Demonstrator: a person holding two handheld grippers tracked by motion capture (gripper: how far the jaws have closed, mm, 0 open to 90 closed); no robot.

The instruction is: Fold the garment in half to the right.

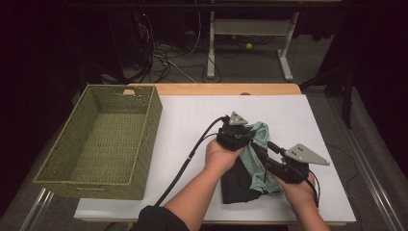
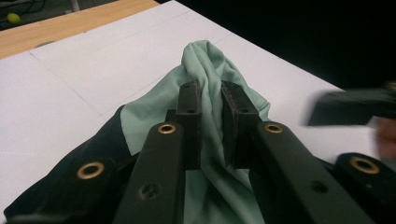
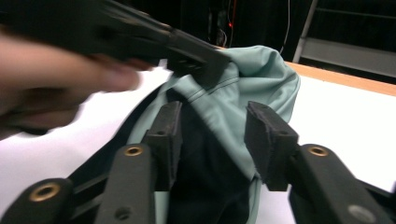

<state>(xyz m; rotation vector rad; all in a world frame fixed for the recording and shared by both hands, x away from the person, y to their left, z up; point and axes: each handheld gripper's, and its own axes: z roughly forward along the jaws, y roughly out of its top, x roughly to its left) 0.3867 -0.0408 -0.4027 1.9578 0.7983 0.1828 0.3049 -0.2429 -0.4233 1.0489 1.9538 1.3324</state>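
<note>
Left gripper pinching garment, right gripper parted

Basket left of garment

Dark room; grey floor with cables; white-legged desk behind; yellow ball.

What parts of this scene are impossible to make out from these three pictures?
- High view: the left gripper and right gripper cover the middle of the mint-green and black cloth bundle, so its folds stay hidden.
- Left gripper view: a blurred dark shape at the right edge.
- Right gripper view: the person's hand is a smear.
- High view: the woven green basket hides its near inner wall.
</note>
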